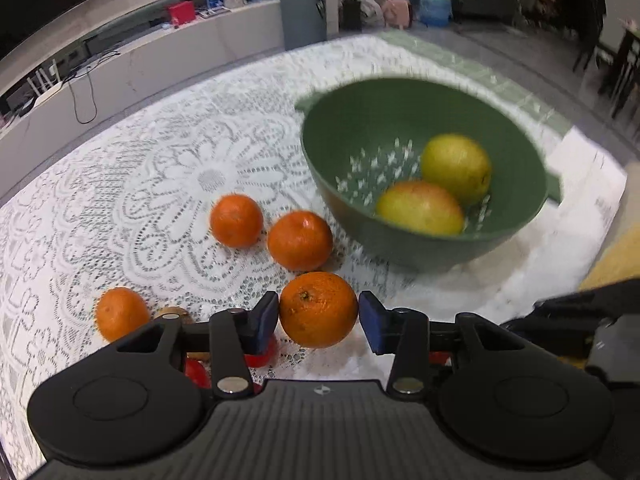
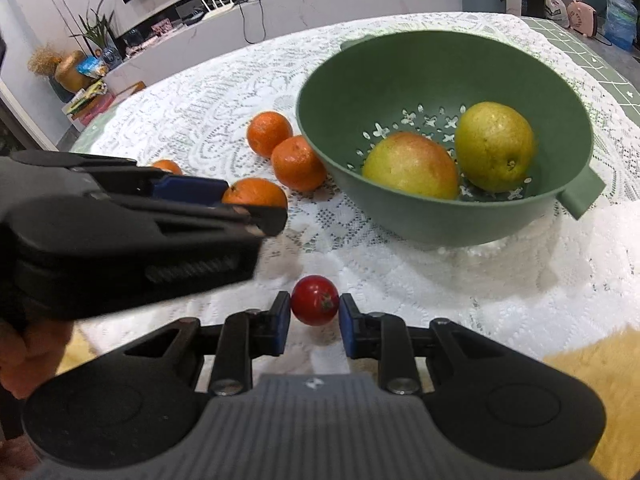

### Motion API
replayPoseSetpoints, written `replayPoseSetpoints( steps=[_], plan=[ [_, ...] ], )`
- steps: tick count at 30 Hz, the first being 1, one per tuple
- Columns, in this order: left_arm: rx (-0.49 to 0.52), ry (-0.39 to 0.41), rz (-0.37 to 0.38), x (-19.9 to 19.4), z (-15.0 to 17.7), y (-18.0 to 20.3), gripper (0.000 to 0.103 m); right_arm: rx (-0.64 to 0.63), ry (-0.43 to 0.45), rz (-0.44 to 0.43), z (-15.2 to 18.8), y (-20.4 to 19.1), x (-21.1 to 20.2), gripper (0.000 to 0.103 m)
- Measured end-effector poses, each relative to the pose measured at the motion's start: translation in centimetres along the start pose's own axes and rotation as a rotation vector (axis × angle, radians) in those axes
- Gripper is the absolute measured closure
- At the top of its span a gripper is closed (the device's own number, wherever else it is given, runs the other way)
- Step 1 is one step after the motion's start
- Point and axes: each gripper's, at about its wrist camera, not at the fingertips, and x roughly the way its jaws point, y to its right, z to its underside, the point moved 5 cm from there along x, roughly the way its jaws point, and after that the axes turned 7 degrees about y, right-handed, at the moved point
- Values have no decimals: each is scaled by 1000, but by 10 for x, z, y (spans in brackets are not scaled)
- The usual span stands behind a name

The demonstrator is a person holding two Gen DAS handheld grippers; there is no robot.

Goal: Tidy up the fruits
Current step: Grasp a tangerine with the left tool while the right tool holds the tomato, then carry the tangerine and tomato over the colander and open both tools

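A green colander bowl stands on the lace tablecloth and holds a mango and a yellow-green pear. My left gripper is shut on an orange. My right gripper is shut on a small red tomato, just above the cloth. Loose oranges lie left of the bowl, also in the right wrist view.
A kiwi and red tomatoes lie under my left gripper. The table's near edge meets a yellow fluffy surface. A low white cabinet and a grey bin stand beyond the table.
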Motion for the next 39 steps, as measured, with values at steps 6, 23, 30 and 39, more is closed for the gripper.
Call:
replayPoseSetpoints(
  steps=[6, 23, 30, 39],
  plan=[
    [-60, 68, 18, -29, -22, -3, 53, -63, 71, -29, -12, -6, -32, 81],
    [38, 127, 95, -22, -79, 28, 53, -300, 198, 155, -105, 64, -55, 81],
    [133, 65, 118, 10, -86, 34, 53, -382, 163, 115, -128, 73, -21, 81],
    [289, 0, 197, 39, -93, 34, 53, -429, 102, 28, -135, 72, 18, 81]
  ],
)
